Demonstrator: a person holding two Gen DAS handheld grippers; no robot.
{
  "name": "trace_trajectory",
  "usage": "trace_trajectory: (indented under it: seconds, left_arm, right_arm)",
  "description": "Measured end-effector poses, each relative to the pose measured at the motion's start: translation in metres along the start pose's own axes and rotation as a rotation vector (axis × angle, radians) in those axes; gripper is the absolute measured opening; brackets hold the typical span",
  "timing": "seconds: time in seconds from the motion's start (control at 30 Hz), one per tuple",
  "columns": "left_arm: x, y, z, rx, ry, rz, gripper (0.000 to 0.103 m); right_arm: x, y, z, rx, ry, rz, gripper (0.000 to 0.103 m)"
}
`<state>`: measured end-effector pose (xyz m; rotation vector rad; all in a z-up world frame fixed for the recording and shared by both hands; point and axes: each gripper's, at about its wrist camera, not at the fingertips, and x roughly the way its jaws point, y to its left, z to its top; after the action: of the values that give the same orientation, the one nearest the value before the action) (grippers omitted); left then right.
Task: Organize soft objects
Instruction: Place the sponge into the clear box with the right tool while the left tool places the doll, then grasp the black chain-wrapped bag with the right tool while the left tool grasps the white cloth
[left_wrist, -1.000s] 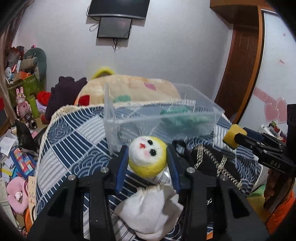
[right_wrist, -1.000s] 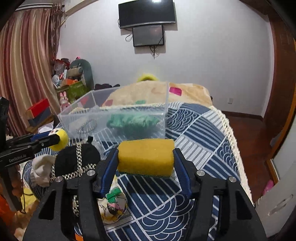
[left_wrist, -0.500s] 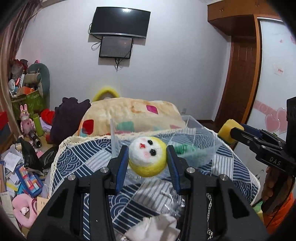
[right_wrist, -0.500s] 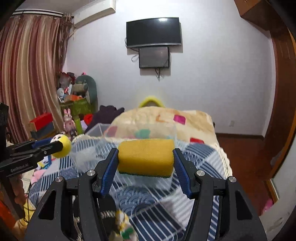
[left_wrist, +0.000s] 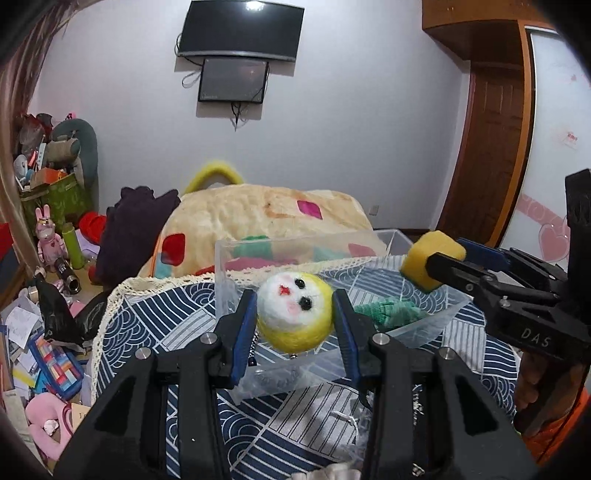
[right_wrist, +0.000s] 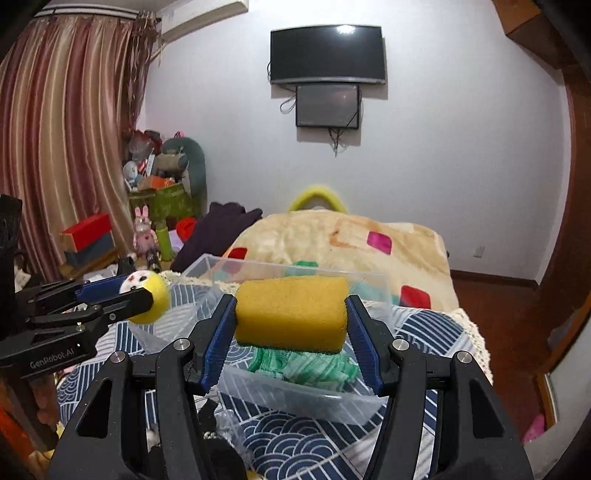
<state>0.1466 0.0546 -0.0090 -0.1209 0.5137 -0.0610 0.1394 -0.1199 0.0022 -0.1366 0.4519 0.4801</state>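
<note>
While both grippers hang over the clear plastic bin (left_wrist: 399, 243), the left gripper (left_wrist: 295, 317) is clamped on a felt doll head (left_wrist: 293, 314), centre frame. Right gripper (right_wrist: 291, 317) pinches a yellow sponge (right_wrist: 291, 314) across its ends, centre of the right view. Green knit cloth (right_wrist: 306, 365) lies inside the bin, lower centre. Bin sits on a blue patterned cover (left_wrist: 155, 317).

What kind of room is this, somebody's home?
Most likely a lived-in bedroom: a bed with a patchwork blanket, a wall-mounted TV, long curtains, and toys piled in the corner.
</note>
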Motion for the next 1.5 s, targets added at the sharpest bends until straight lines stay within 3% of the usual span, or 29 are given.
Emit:
trace_trajectory:
  seconds: [0.47,0.7,0.87,1.13,1.5]
  left_arm:
    - [0.054,0.013,-0.007,-0.046,0.161,-0.032,0.041]
    - [0.056,0.006,-0.008,-0.022,0.163,-0.018,0.041]
    - [0.054,-0.001,-0.007,0.015,0.168,-0.001,0.043]
    - [0.03,-0.007,0.0,0.049,0.12,0.004,0.054]
    - [-0.035,-0.021,0.004,0.115,-0.02,0.031,0.073]
  right_arm:
    - [0.049,0.001,-0.012,-0.034,0.179,0.046,0.056]
    - [0.058,0.006,-0.017,-0.071,0.225,0.051,0.058]
    - [0.052,0.004,-0.016,-0.061,0.214,0.06,0.071]
    - [0.032,0.004,-0.007,-0.066,0.151,0.043,0.073]
    - [-0.018,0.004,0.005,-0.047,0.018,0.033,0.076]
